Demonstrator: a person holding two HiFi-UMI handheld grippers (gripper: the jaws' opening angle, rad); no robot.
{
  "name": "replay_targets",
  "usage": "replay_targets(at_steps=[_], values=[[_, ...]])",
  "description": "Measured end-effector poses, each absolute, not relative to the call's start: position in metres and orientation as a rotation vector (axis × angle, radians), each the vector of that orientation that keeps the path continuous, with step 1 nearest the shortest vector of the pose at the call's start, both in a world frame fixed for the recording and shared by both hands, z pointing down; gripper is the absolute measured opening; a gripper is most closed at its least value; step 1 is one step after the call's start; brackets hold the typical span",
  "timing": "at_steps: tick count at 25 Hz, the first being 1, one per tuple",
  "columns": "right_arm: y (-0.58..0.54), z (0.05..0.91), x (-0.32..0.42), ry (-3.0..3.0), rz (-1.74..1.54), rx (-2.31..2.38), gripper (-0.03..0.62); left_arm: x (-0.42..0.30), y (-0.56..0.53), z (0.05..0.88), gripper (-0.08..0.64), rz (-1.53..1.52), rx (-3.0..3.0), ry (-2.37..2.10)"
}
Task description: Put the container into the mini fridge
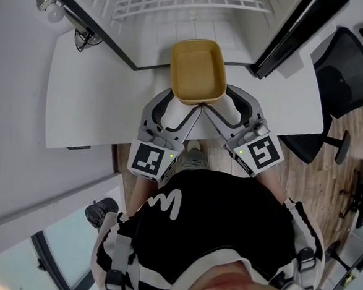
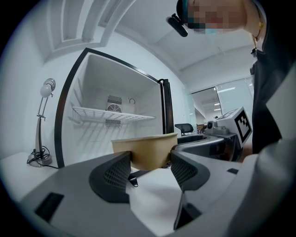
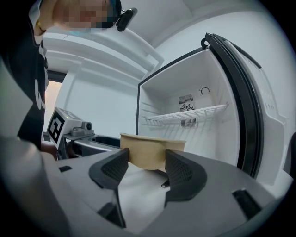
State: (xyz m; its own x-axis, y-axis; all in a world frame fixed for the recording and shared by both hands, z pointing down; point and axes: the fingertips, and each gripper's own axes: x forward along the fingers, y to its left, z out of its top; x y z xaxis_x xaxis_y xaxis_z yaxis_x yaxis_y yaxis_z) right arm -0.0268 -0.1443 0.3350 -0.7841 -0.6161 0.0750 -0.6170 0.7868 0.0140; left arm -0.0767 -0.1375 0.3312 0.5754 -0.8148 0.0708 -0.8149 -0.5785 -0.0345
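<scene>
An empty tan rectangular container hangs just in front of the open mini fridge, above the white table. Both grippers hold it from the near side. My left gripper is shut on its near left corner and my right gripper on its near right corner. In the left gripper view the container sits between the two dark pads, both touching its walls. The right gripper view shows the same container pinched between that gripper's pads. The fridge's inside is bare below its wire shelf.
The fridge door stands swung open at the right, its black edge close beside the right gripper. A desk lamp with a cable stands left of the fridge. A black office chair is off the table's right end.
</scene>
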Motion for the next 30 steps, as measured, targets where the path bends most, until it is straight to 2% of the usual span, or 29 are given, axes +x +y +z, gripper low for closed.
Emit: replay_targets(at_steps=[5, 11, 26, 30], values=[[-0.159, 0.333, -0.033, -2.893, 0.024, 1.041, 0.258, -0.085, -0.152, 0.338, 0.275, 0.207, 2.774, -1.41], [-0.175, 0.332, -0.043, -2.897, 0.017, 1.062, 0.258, -0.091, -0.169, 0.333, 0.275, 0.105, 2.8, -1.367], [-0.217, 0.338, -0.058, -2.869, 0.086, 1.126, 0.258, -0.112, -0.214, 0.34, 0.275, 0.192, 2.82, -1.314], [-0.225, 0.336, -0.058, -2.857, 0.102, 1.155, 0.258, -0.11, -0.222, 0.335, 0.275, 0.117, 2.849, -1.304]])
